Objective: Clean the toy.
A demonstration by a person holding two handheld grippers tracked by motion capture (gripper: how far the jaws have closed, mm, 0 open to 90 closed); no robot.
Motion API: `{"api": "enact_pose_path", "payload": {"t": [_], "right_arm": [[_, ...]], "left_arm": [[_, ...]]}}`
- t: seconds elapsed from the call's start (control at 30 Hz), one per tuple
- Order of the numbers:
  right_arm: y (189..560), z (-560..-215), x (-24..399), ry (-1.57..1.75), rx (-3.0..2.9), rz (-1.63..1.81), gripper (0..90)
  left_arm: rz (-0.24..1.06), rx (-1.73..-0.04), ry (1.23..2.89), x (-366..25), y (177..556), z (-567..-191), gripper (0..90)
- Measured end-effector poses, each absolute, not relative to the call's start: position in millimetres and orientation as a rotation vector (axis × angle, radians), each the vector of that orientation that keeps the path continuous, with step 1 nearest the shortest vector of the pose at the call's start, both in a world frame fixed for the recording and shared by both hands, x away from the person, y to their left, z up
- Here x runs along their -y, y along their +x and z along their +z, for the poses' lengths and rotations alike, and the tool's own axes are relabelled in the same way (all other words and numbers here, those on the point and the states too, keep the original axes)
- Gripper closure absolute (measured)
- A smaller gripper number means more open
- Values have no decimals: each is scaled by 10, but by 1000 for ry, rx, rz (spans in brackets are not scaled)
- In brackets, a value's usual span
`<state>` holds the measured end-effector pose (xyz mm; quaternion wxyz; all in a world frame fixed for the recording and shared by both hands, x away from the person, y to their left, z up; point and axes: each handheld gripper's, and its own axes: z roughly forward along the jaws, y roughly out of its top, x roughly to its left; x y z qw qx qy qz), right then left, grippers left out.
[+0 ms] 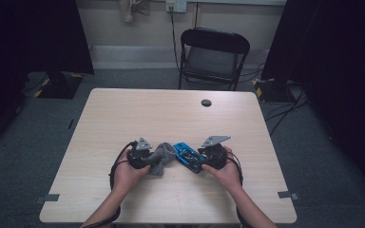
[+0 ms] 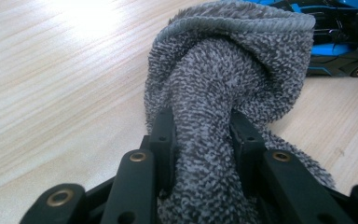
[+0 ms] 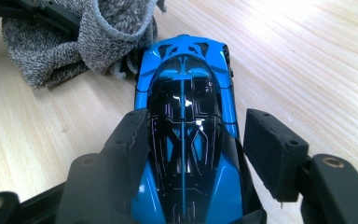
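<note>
Side by side near the front edge of a light wooden table [image 1: 123, 114], two hand-held grippers work. The left gripper [image 2: 204, 135] pinches a bunched grey towel [image 2: 223, 70] tightly between its jaws, while the right gripper [image 3: 193, 140] straddles a blue toy car [image 3: 184, 93], one pad against its side and the other standing clear, jaws parted.

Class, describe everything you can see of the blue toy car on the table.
The blue toy car is a glossy, plastic-looking sports car with a black cabin roof crossed by thin blue lines and black vents at one end. It sits upright on the wooden table, between the jaws of the right gripper; one pad lies against its side, the other stands just clear. Its far end meets the grey sock.
</note>
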<state>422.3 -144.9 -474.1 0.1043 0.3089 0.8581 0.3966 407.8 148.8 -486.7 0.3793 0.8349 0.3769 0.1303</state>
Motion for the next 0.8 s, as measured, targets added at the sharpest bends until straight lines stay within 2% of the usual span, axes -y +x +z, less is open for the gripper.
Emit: {"api": "enact_pose_path", "payload": {"t": [0.27, 0.4, 0.6, 0.8], "right_arm": [[4199, -4745, 1449, 886, -2516, 1168, 413], [4197, -4748, 1450, 896, -2514, 1171, 412], [4199, -4747, 1451, 895, -2518, 1168, 412], [4204, -4743, 1449, 896, -2523, 1163, 412]], "left_arm": [[342, -946, 2142, -1474, 4071, -4856, 677], [306, -929, 2128, -1433, 4010, -4820, 681], [196, -781, 2126, -1218, 3775, -4672, 683], [104, -659, 2201, -870, 3629, -4687, 683]]}}
